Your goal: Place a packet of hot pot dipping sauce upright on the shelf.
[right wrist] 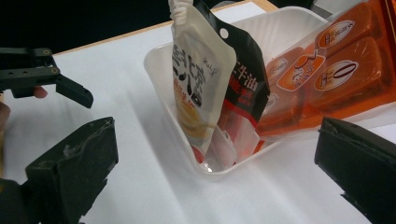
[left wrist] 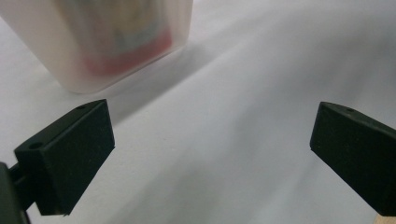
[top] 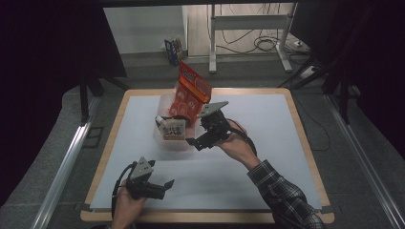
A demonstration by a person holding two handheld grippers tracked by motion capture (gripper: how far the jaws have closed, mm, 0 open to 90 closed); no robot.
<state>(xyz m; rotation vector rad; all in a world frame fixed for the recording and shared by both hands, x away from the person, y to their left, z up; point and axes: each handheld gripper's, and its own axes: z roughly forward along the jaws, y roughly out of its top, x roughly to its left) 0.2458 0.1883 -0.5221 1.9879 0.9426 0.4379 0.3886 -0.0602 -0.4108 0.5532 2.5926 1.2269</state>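
Observation:
A translucent plastic bin (top: 164,141) stands at the middle of the table. In it an orange snack package (top: 191,93) leans up at the back, with a white pouch (top: 172,129) upright in front. The right gripper view shows the white pouch (right wrist: 198,84), a black pouch (right wrist: 245,79) behind it, the orange package (right wrist: 336,74) and the bin's rim (right wrist: 156,70). My right gripper (top: 198,139) (right wrist: 217,172) is open, just off the bin's near-right corner, holding nothing. My left gripper (top: 166,187) (left wrist: 212,149) is open and empty near the front left, facing the bin (left wrist: 107,42).
A white mat (top: 267,157) covers the wooden table, with bare mat to the right of the bin and along the front. The left gripper (right wrist: 70,77) appears far off in the right gripper view. Table legs and cables (top: 260,43) lie on the floor beyond.

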